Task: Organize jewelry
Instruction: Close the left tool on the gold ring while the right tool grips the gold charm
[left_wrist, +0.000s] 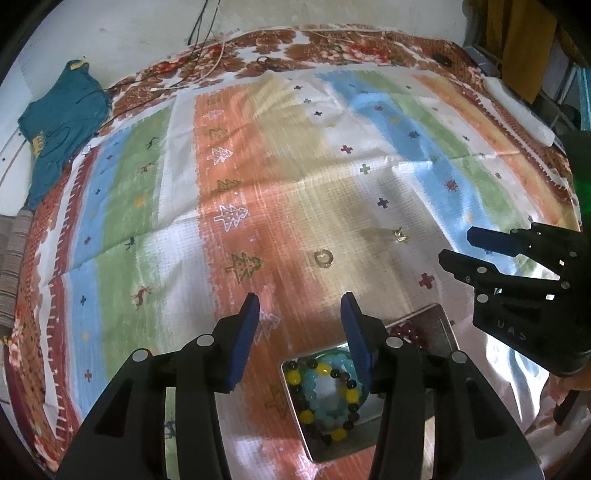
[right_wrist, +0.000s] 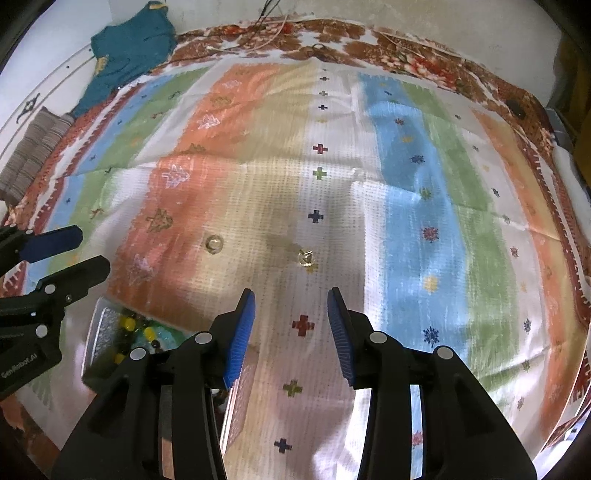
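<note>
I hold both tools spread and empty over the striped cloth. The metal tray below my left gripper already holds beaded bracelets. Two rings, one and another, lie apart ahead of my right gripper: light, hard, probably slippery; I judge pinching across the band best.

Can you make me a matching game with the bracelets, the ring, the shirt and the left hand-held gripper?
Things:
1. beaded bracelets
2. ring
3. teal shirt
4. left hand-held gripper

Places or states:
A. crumpled at the far left edge
B. open, holding nothing
C. inside the metal tray
D. lying loose on the striped cloth

Pairs: 1-C, 2-D, 3-A, 4-B
</note>
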